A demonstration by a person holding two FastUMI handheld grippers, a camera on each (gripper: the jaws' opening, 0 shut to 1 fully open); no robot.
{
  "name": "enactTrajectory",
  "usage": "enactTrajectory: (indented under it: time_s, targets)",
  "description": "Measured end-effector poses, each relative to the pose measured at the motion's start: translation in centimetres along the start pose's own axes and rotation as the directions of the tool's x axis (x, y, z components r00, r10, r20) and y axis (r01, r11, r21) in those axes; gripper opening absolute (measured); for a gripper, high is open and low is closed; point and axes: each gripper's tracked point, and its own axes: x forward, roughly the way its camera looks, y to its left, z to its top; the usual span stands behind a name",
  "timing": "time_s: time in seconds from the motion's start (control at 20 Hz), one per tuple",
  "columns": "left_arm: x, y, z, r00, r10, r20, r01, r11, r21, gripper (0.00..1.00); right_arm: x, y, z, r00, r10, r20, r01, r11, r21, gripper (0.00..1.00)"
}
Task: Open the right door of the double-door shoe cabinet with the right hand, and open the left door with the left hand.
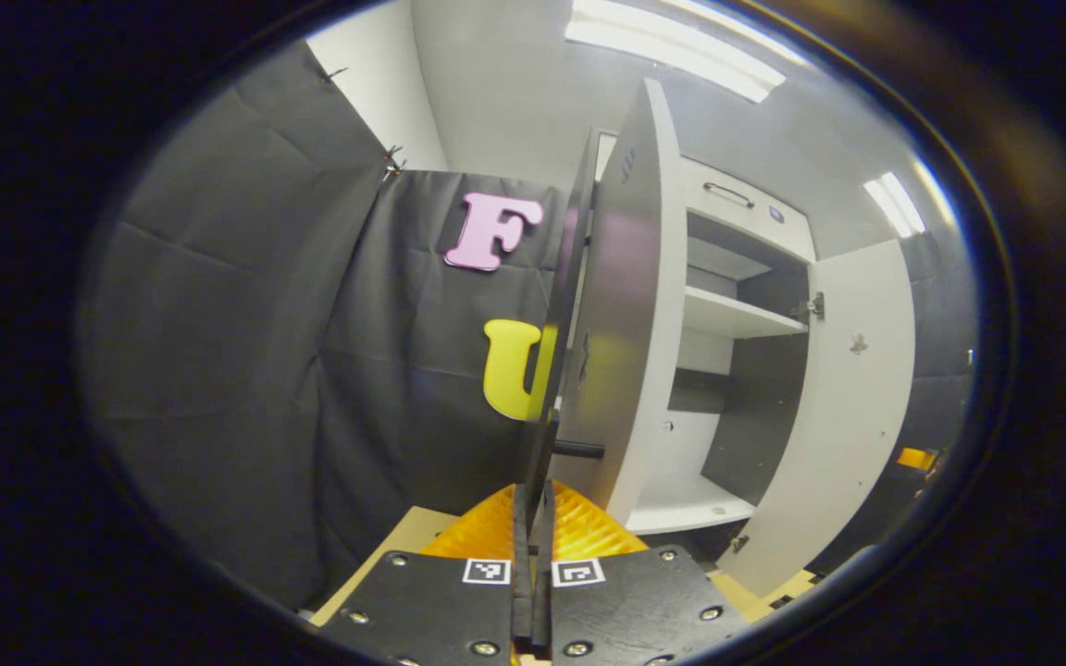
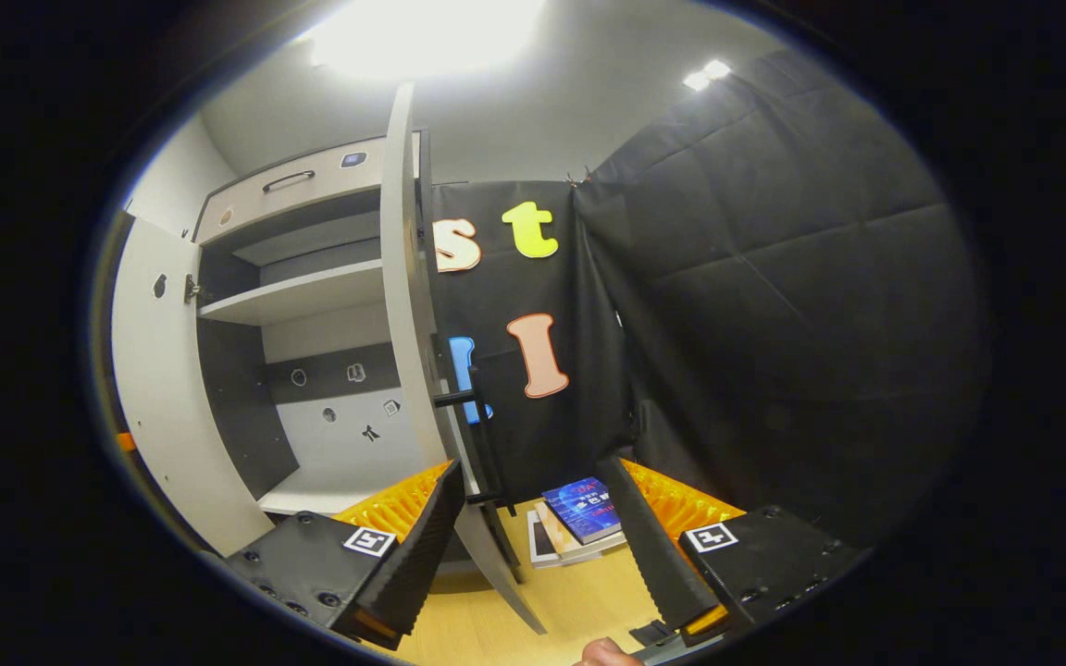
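Note:
The shoe cabinet (image 1: 737,319) stands with both doors swung wide. In the left gripper view the left door (image 1: 630,305) shows nearly edge-on, straight ahead. My left gripper (image 1: 533,495) is shut on that door's thin black handle (image 1: 547,416). The open right door (image 1: 852,398) stands farther off. In the right gripper view the right door (image 2: 403,277) rises edge-on just left of centre, and its black handle (image 2: 473,435) runs down between my fingers. My right gripper (image 2: 531,467) is open, touching neither side of the handle. The left door (image 2: 163,388) hangs open at the far left.
White shelves (image 2: 292,291) and a dark back panel show inside the cabinet, with a drawer front (image 2: 288,190) above. Books (image 2: 579,513) lie on the wooden floor (image 2: 496,620) behind the right door. Black cloth walls (image 2: 774,277) close in on both sides. A fingertip (image 2: 602,652) shows at the bottom edge.

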Motion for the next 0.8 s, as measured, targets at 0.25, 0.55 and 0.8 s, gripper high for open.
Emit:
enactTrajectory:
  time_s: [0.25, 0.55, 0.8]
  targets:
    - [-0.5, 1.2, 1.7, 0.985, 0.124, 0.119, -0.133, 0.989, 0.069, 0.31, 0.5, -0.5, -0.4, 0.997, 0.065, -0.040, -0.065, 0.998, -0.010, 0.97]
    - [-2.9, -2.9, 0.4, 0.988, 0.120, 0.102, -0.133, 0.983, 0.130, 0.97, -0.2, 3.6, -0.9, 0.983, 0.167, -0.072, -0.171, 0.984, -0.052, 0.98]
    - [-3.2, -6.3, -0.6, 0.992, 0.083, 0.097, -0.094, 0.989, 0.113, 0.96, -0.9, 6.7, -2.5, 0.957, 0.270, -0.105, -0.278, 0.958, -0.073, 0.98]
